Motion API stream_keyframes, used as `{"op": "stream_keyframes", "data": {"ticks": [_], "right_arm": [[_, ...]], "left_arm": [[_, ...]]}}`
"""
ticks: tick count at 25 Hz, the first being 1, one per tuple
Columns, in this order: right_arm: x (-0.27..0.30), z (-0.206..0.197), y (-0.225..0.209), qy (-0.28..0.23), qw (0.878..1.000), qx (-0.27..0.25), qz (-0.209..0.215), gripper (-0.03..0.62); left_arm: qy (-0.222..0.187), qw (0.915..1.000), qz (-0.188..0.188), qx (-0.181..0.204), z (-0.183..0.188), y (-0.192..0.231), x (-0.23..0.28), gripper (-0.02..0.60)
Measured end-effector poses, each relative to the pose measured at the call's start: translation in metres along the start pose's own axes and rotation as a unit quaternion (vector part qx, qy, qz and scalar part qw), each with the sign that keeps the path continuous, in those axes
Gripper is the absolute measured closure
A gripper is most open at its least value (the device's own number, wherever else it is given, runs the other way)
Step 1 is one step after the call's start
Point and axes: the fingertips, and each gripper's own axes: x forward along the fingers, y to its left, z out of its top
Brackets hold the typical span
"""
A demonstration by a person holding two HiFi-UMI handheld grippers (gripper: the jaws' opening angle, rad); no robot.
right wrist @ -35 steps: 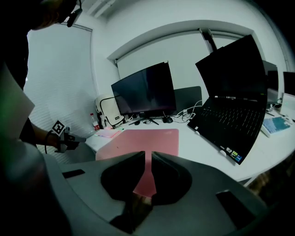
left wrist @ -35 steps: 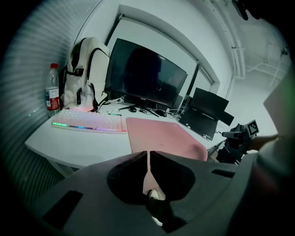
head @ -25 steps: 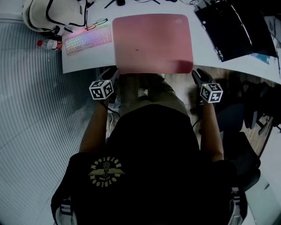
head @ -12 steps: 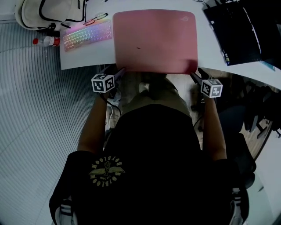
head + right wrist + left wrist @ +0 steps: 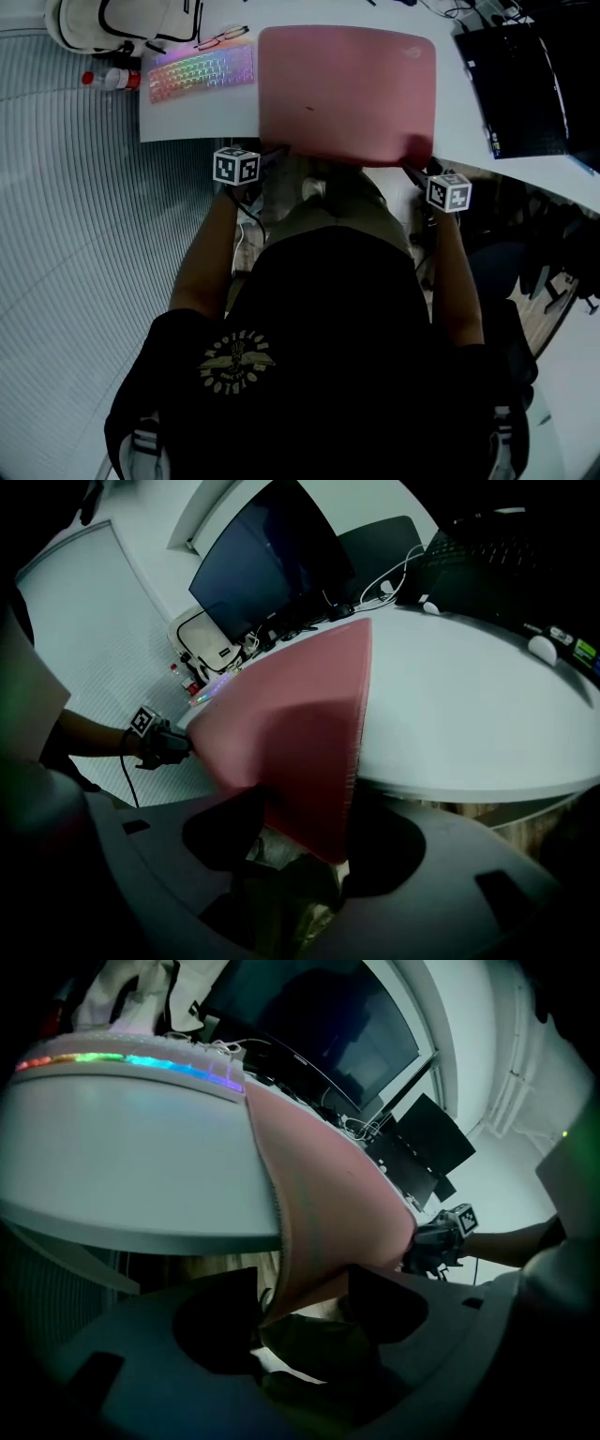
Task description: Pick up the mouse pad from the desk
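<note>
2 grippers, 1 pad. Pad [image 5: 347, 89]: pink, on desk [image 5: 202, 117], near edge overhanging. L gripper [image 5: 277, 150]: jaws opening, pad's near-left corner between them. R gripper [image 5: 409, 169]: jaws opening, near-right corner between them. Keyboard [image 5: 200, 73] beside pad, left.

Mouse pad [image 5: 347, 89] on the desk [image 5: 202, 117], near edge off the rim, keyboard [image 5: 199, 73] just left, laptop [image 5: 516, 84] right.

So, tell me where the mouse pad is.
In the head view the mouse pad lies top centre on the white desk, right of the lit keyboard, its near edge overhanging the front.
</note>
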Motion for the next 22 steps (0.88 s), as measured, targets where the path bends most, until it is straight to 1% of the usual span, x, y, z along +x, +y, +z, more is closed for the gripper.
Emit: {"op": "stream_keyframes", "data": {"ticks": [1, 3, 5, 6, 7, 10, 14, 18, 22], "right_arm": [[-0.001, -0.001, 0.000, 0.001, 1.000, 0.001, -0.001, 0.345], [-0.006, -0.001, 0.000, 0.004, 1.000, 0.002, -0.002, 0.401], [-0.014, 0.001, 0.001, 0.001, 1.000, 0.003, 0.000, 0.474], [-0.017, 0.002, 0.003, -0.002, 1.000, 0.005, 0.002, 0.495], [-0.020, 0.003, 0.005, -0.006, 1.000, 0.008, 0.004, 0.519], [-0.026, 0.005, 0.012, -0.020, 1.000, 0.013, 0.009, 0.552], [-0.036, 0.011, 0.021, -0.039, 0.999, 0.006, -0.009, 0.576], [-0.048, 0.021, 0.034, -0.057, 0.998, 0.000, -0.013, 0.577], [-0.065, 0.040, 0.044, -0.086, 0.996, -0.012, -0.010, 0.577]], "left_arm": [[0.006, 0.9999, -0.010, 0.004, -0.001, -0.006, 0.003, 0.276], [0.017, 0.9996, -0.013, 0.020, -0.004, -0.016, 0.007, 0.300], [0.018, 0.9996, 0.003, 0.023, -0.005, -0.016, 0.005, 0.420], [0.014, 0.9997, 0.012, 0.017, -0.006, -0.014, 0.002, 0.483], [0.010, 0.9997, 0.017, 0.011, -0.007, -0.014, -0.002, 0.532], [0.006, 0.9997, 0.016, 0.017, -0.011, -0.022, -0.013, 0.557], [-0.011, 0.9990, 0.025, 0.035, -0.004, -0.033, -0.027, 0.558], [-0.044, 0.9964, 0.034, 0.063, 0.013, -0.047, -0.046, 0.558], [-0.081, 0.9898, 0.032, 0.113, 0.042, -0.068, -0.067, 0.558]]}}
